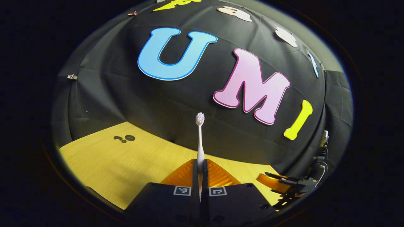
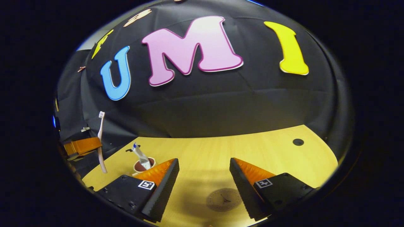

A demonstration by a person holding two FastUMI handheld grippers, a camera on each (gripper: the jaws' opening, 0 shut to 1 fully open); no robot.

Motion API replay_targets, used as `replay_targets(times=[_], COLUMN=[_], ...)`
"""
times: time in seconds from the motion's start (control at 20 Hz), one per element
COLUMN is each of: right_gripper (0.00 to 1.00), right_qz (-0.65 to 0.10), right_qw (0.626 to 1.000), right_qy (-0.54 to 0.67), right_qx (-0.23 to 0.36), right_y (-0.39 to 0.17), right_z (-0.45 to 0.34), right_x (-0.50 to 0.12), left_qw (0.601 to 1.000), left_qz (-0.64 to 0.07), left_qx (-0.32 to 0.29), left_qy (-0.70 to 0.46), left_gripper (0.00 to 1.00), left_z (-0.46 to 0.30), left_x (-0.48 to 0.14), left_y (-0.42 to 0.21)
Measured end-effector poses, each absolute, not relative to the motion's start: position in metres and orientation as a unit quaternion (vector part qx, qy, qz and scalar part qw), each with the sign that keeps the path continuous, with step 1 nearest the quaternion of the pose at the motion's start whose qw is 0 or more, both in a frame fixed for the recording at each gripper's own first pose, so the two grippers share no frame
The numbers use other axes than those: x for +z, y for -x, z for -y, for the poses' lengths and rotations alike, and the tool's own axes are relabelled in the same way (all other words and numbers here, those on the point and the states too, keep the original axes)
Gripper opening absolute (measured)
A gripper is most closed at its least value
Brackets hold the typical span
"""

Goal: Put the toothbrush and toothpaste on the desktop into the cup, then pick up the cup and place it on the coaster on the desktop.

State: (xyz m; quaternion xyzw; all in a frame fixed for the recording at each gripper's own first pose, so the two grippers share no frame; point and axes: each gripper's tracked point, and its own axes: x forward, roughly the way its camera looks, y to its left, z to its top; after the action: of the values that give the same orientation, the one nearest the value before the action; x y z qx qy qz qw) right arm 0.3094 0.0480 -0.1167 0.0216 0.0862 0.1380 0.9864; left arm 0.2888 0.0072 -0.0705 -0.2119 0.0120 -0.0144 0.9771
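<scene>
Left gripper view has the toothbrush (image 1: 200,142) clamped between the 2 fingers of the left gripper (image 1: 200,167), its handle pinched by both and its bristled head standing straight up above the fingertips, lifted off the desktop (image 1: 126,164). Off to the right of those closed jaws, the right gripper (image 1: 284,186) shows at the edge, above the desktop.

Right gripper view shows the right gripper (image 2: 204,167) with its jaws spread wide and nothing between them. Just below the gap, on the desktop (image 2: 221,148), lies the round coaster (image 2: 224,199). Left of the left finger stands the cup (image 2: 143,165) with the toothpaste (image 2: 140,156) upright inside it. Farther left, the left gripper (image 2: 82,145) holds the toothbrush (image 2: 101,142) upright, well above and beside the cup.
</scene>
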Motion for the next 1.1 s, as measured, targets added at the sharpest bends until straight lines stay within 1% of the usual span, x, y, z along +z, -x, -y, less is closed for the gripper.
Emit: replay_targets(times=[0.3, 0.45, 0.6, 0.75, 0.95, 1.0, 1.05, 1.1], right_gripper=[0.98, 0.98, 0.98, 0.98, 0.98, 0.98, 0.98, 0.98], right_qz=[-0.073, -0.081, -0.094, -0.108, -0.120, -0.122, -0.124, -0.124], right_qw=[0.993, 0.995, 0.994, 0.994, 0.993, 0.992, 0.992, 0.992], right_qy=[-0.008, 0.001, 0.007, 0.011, 0.006, 0.004, 0.003, 0.002], right_qx=[0.091, 0.065, 0.046, 0.031, 0.020, 0.019, 0.020, 0.022], right_y=[-0.303, -0.295, -0.283, -0.271, -0.266, -0.267, -0.267, -0.266], right_z=[0.017, 0.051, 0.076, 0.093, 0.099, 0.098, 0.096, 0.093], right_x=[-0.128, -0.144, -0.157, -0.169, -0.180, -0.182, -0.183, -0.183], left_qw=[0.981, 0.985, 0.991, 0.993, 0.993, 0.992, 0.992, 0.992], left_qz=[0.020, 0.037, 0.029, 0.053, 0.065, 0.062, 0.061, 0.060], left_qx=[-0.022, -0.023, -0.019, -0.020, -0.019, -0.025, -0.027, -0.027], left_qy=[0.190, 0.168, 0.132, 0.105, 0.100, 0.105, 0.106, 0.103], left_gripper=[0.06, 0.06, 0.06, 0.06, 0.16, 0.24, 0.27, 0.33], left_z=[-0.002, 0.009, 0.015, 0.018, 0.013, 0.014, 0.014, 0.013], left_x=[-0.076, -0.083, -0.101, -0.101, -0.101, -0.103, -0.104, -0.102], left_y=[-0.341, -0.364, -0.374, -0.370, -0.364, -0.364, -0.361, -0.360])
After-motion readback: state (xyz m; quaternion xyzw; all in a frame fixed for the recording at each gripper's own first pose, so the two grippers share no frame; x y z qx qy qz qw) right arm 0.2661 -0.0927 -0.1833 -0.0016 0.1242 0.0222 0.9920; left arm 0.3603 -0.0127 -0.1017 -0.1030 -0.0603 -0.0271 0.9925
